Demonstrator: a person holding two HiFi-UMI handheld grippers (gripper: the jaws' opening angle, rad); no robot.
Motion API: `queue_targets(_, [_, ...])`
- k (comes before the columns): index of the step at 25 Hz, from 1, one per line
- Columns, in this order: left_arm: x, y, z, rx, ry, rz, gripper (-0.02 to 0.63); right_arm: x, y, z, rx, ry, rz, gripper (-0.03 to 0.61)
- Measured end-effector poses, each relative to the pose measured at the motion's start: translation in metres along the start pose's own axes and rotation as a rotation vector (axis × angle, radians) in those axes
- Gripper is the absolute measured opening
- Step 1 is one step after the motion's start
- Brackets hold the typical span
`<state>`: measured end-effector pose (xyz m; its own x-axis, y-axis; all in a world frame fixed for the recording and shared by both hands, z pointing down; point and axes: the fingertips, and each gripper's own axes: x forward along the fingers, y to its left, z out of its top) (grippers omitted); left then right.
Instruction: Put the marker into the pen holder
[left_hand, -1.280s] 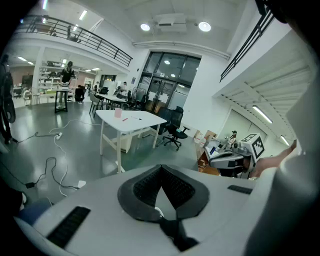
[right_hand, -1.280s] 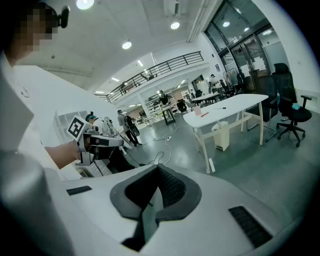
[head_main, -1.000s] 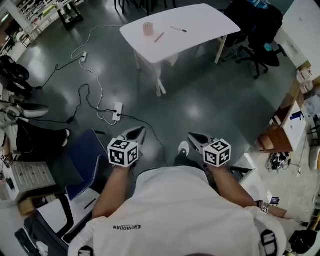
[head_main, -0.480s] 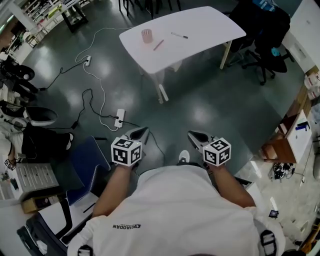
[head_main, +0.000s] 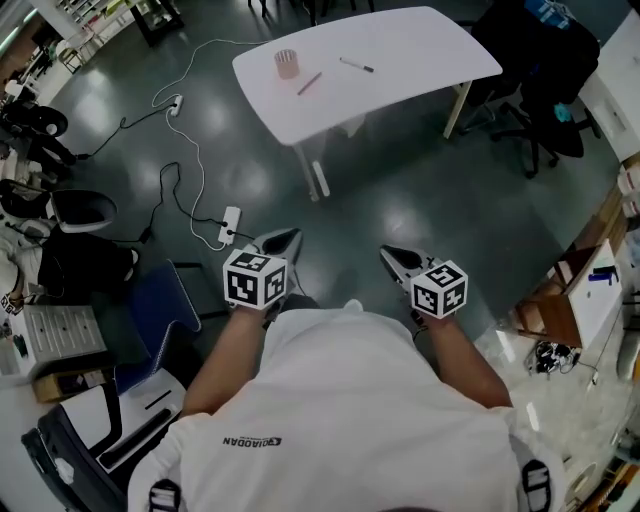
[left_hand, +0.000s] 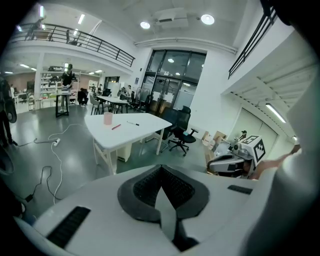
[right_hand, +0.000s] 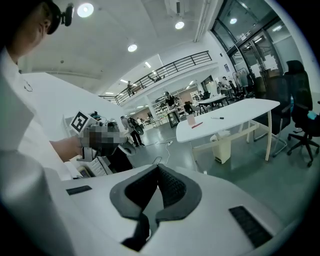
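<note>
White desk (head_main: 420, 45) is standing well apart from both tools, at twelve o'clock of the person in the head view, with open floor lying between. Pink pen holder (head_main: 287, 64) is standing upright near the desk's left end. The dark marker (head_main: 356, 66) is lying flat at three o'clock of it, its long axis running roughly nine to three o'clock. A red pen (head_main: 309, 83) is lying between them, at five o'clock of the holder. Left tool (head_main: 280, 243) and right tool (head_main: 395, 258) are pointing toward twelve o'clock, side by side. The marker is lying about midway between their lines, so neither hand is looking clearly nearer. As it is sitting on the holder's right, it is probably falling to the right tool.

Left gripper view: the left tool's pads are pressing together with nothing between them. The desk (left_hand: 142, 131) is showing at eleven o'clock of the tips, far off. The pen holder (left_hand: 108, 118) is standing at nine o'clock of the marker (left_hand: 132, 123).

Right gripper view: the right tool's pads are likewise pressing together, empty. The desk (right_hand: 240, 111) is showing at one o'clock of the tips. The marker (right_hand: 217, 118) is lying at three o'clock of the pen holder (right_hand: 190, 119), its length running across the line of approach.
</note>
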<state>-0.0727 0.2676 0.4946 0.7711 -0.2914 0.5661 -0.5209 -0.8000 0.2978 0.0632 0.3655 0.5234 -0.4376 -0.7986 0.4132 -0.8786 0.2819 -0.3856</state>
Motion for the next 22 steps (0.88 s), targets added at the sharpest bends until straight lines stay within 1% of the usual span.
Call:
queue_targets(2, [0.007,-0.009,0.003,0.022,0.012,-0.014,0.026,-0.002,-0.010,0.003,0.010,-0.007,-0.007,0.020])
queue_targets(4, [0.010,-0.009,0.002,0.033,0.028,-0.010,0.026,-0.003,-0.014,0.005,0.024,-0.018,-0.008,0.019])
queue_targets(8, [0.022,0.004,0.000,-0.001,0.053,0.016,0.026,0.003,-0.026,0.001,0.060,-0.019,-0.007,0.020])
queue_targets(12, [0.038,0.012,0.006,0.003,0.070,-0.001,0.026,0.011,-0.034,0.001,0.070,-0.005,-0.015,0.020])
queue_targets(15, [0.057,0.016,0.022,0.016,0.066,-0.032,0.026,0.017,-0.050,0.005,0.087,0.003,-0.040,0.020])
queue_targets(18, [0.077,0.030,0.042,0.027,0.056,-0.053,0.026,0.033,-0.064,0.019,0.089,0.003,-0.058,0.020])
queue_targets(22, [0.107,0.059,0.063,0.004,0.059,-0.056,0.026,0.057,-0.091,0.042,0.083,0.021,-0.076,0.020])
